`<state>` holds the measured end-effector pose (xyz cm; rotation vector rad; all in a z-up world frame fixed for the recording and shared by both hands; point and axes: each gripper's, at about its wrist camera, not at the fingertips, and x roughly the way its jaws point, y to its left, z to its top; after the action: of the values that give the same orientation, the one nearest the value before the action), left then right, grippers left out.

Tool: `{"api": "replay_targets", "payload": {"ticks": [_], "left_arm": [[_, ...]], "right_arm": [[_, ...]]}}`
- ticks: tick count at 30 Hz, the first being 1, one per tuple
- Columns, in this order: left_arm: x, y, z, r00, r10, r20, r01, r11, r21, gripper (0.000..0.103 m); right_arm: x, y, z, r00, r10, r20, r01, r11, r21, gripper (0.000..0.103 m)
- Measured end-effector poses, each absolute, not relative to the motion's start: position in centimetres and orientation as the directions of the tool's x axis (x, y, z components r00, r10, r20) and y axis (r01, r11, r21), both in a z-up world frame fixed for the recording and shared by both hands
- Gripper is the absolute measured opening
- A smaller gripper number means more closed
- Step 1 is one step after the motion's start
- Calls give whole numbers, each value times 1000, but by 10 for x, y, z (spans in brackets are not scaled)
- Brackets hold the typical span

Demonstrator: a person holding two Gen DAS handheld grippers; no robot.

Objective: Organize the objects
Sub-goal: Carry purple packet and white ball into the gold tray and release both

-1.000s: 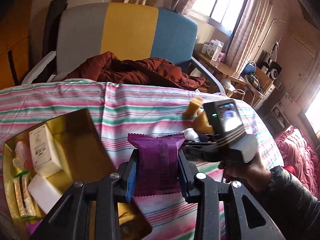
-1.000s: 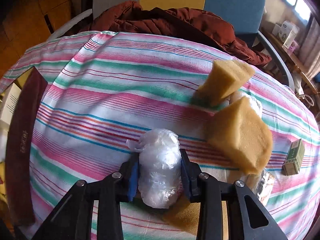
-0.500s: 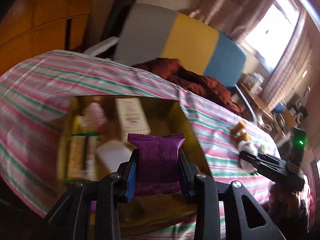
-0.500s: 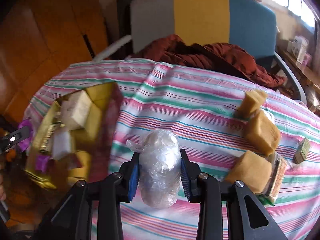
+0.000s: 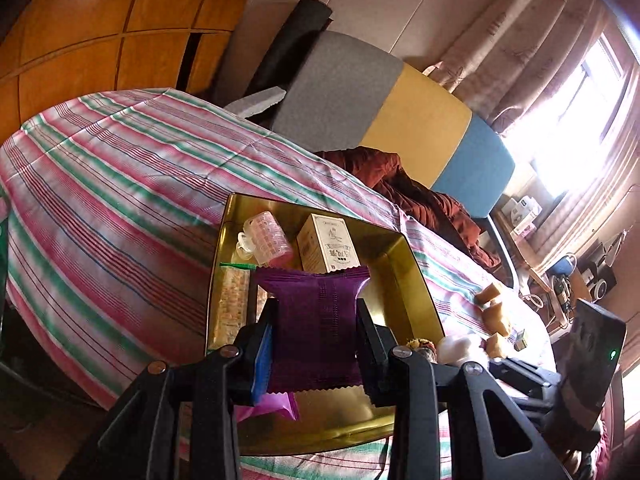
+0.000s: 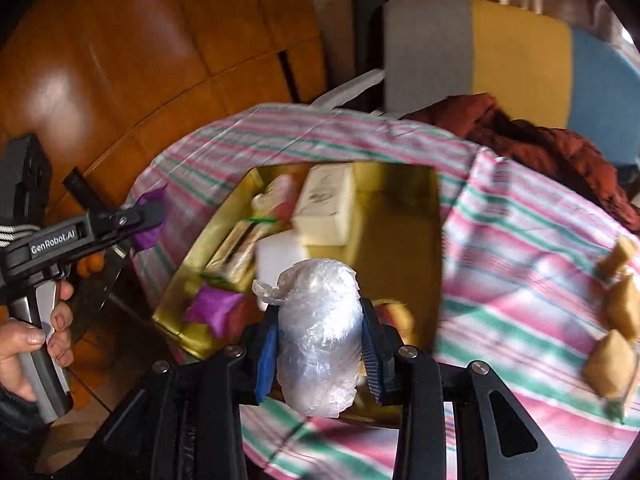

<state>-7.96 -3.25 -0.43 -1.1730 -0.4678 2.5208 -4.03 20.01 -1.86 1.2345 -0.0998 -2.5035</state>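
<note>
My left gripper [image 5: 314,344] is shut on a purple snack packet [image 5: 316,320] and hangs over the near part of the gold tray [image 5: 416,268]. In the tray lie a pink bottle [image 5: 267,240], a cream box [image 5: 328,244], a snack bar [image 5: 232,304] and another purple packet [image 6: 214,306]. My right gripper [image 6: 318,344] is shut on a clear plastic-wrapped bundle [image 6: 320,332], above the tray's near edge [image 6: 400,240]. In the right wrist view the left gripper [image 6: 148,220] shows at the left, a hand on its handle.
The tray sits on a striped tablecloth [image 5: 120,184]. Several yellow foam pieces [image 6: 620,304] lie at the table's right. Behind the table stand a grey, yellow and blue chair [image 5: 384,120] with a rust-red garment [image 5: 424,200], and wooden panelling [image 6: 140,60].
Both grippers have swung left across the table and now hang over the gold tray. Each keeps its hold: purple packet in the left, wrapped bundle in the right.
</note>
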Motion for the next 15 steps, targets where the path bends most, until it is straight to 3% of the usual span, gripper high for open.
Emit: {"api": "replay_targets", "payload": {"ticks": [2,5,6,7,15], "left_arm": [[-80,-28,-4,-609,428,-668,-165,-892,-422,35],[-83,-20,-8,-600,431,-673,-176,-893,-415,39],[-85,-19,-10,-588,442,-677,-175,-887,-426,47],[-85,-19,-12,-584,446,-678,-171,-885,-434,55],[-81,-35,-15,-606,394,-691,-104,-901,-422,55]], "right_arm": [[-41,188,-25,-547,-337,-766,280,-936,212,39],[-41,178,-34,-516,-354,-780,286,-930,232,60],[-39,175,-37,-507,-352,-786,290,-929,229,66],[-37,173,-39,-498,-354,-792,293,-928,230,67],[-28,167,-48,-471,-362,-805,291,-925,245,76]]}}
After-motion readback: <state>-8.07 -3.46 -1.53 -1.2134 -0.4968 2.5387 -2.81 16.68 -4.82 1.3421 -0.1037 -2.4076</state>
